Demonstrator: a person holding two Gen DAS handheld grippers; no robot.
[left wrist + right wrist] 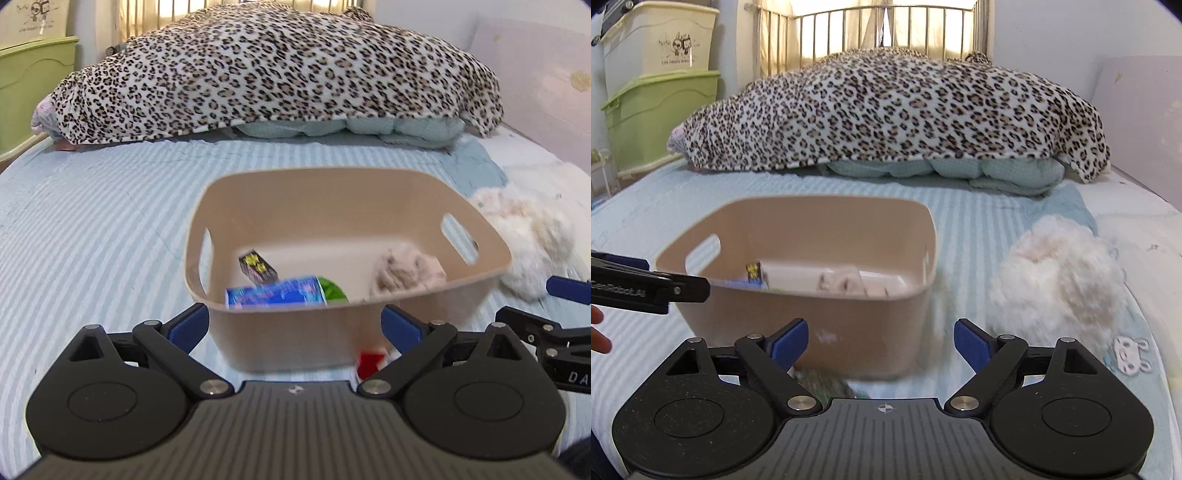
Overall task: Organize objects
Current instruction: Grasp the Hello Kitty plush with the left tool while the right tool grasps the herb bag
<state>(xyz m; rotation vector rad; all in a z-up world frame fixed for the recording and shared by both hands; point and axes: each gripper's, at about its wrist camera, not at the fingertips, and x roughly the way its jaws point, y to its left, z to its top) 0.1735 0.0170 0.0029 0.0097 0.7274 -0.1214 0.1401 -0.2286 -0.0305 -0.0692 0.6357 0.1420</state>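
Observation:
A beige plastic basket (295, 332) stands on the striped bed; it also shows in the right wrist view (820, 325). Inside it lie a blue packet (275, 292), a small dark box with yellow stars (257, 268), something green (332, 290) and a pale fluffy item (406, 271). My left gripper (295, 326) is open and empty, just in front of the basket's near wall. My right gripper (881, 341) is open and empty, low in front of the basket's right corner. A white fluffy plush (1060, 273) lies right of the basket. A red object (369, 363) lies by the basket's near right base.
A leopard-print blanket (894, 110) is piled over a teal quilt (960, 171) at the far end of the bed. Green and cream storage bins (657, 107) stand stacked at the far left. A pink wall panel (1137, 122) runs along the right.

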